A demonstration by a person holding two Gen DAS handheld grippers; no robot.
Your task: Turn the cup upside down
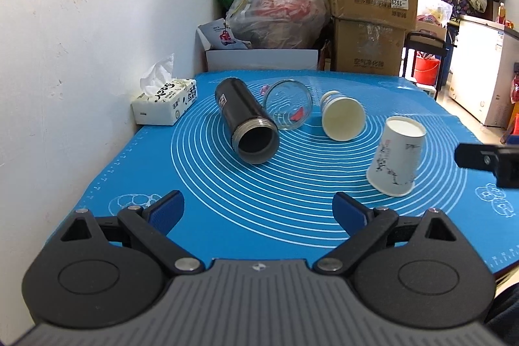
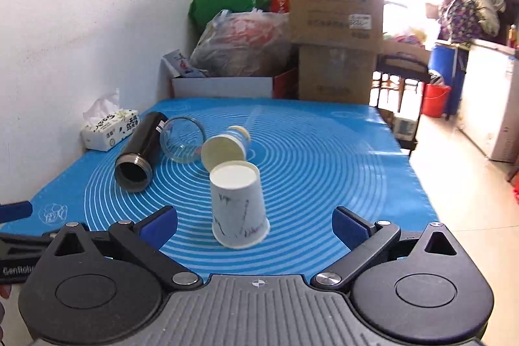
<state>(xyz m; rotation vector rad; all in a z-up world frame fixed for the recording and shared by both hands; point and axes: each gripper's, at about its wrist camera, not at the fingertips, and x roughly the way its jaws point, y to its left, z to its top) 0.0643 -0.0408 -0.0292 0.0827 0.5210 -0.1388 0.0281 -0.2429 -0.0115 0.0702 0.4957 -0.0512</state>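
A: How do the two grippers stand?

B: The right gripper (image 2: 254, 224) is low over the blue mat (image 2: 324, 158), its fingers wide apart, holding nothing. The printed paper cup (image 2: 238, 205) stands on the mat just ahead of the gap between them, and I see no contact. The left gripper (image 1: 258, 209) is also low above the near edge of the mat, fingers spread, empty, well apart from the cup.

A: Which way does the cup point?

B: Its long axis is close to vertical. The wide mouth is down on the mat and the white bottom faces up. It seems a little tilted, but the fisheye lens bends things, so I cannot tell.

A: What is hard to see?

B: In the left view only a dark tip of the right gripper shows, cut by the frame. The second paper cup (image 2: 225, 146) lies on its side just behind the printed one and is partly covered by it. The glass (image 1: 287, 104) and the black flask (image 1: 246, 119) lie on their sides too.
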